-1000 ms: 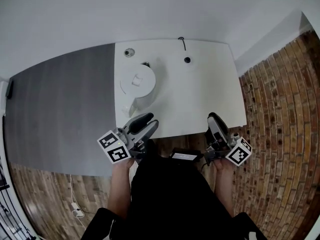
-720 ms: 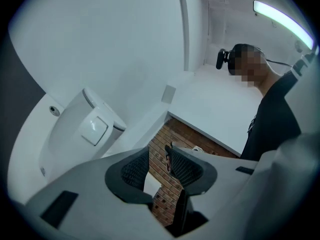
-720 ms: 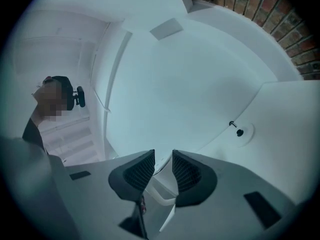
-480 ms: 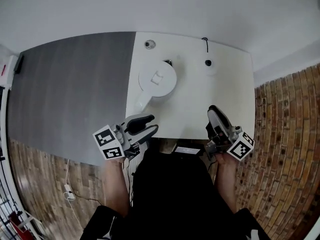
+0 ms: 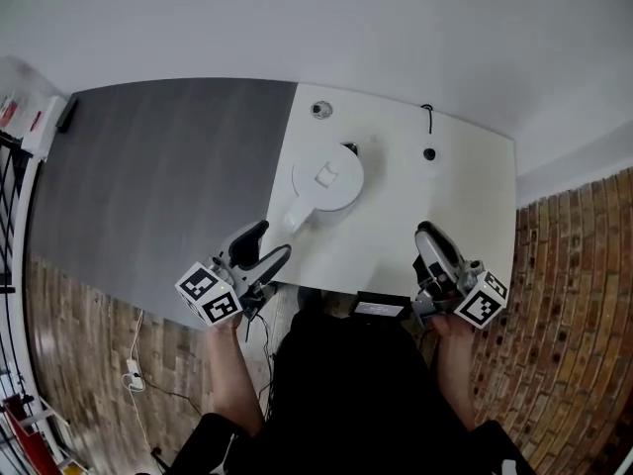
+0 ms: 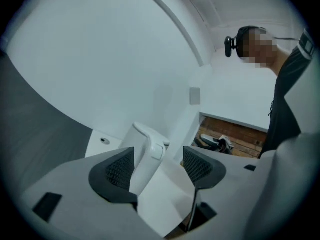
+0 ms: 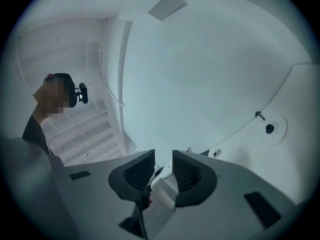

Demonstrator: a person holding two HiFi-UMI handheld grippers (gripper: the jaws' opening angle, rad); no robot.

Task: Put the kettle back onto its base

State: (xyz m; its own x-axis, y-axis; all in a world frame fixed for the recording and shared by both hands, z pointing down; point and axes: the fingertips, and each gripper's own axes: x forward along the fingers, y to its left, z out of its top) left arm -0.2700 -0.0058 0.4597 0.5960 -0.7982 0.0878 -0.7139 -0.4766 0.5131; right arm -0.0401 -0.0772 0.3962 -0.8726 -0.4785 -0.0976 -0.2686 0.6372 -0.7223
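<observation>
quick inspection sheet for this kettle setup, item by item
surface: white rectangular table, no spills seen
job's things: white plastic kettle stands off its round white base, beside it
clutter: small round fitting near far edge
grippers: left gripper open, jaws have just been opening, kettle ahead, untouched; right gripper jaws slightly apart, gripping nothing
cables: thin dark cable behind base; white cord on floor
surroundings: grey floor panel, brick-pattern floor, white wall

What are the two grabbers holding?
Nothing. The left gripper has just opened its jaws, nothing between them; the right gripper is empty too. The kettle stands untouched.
</observation>
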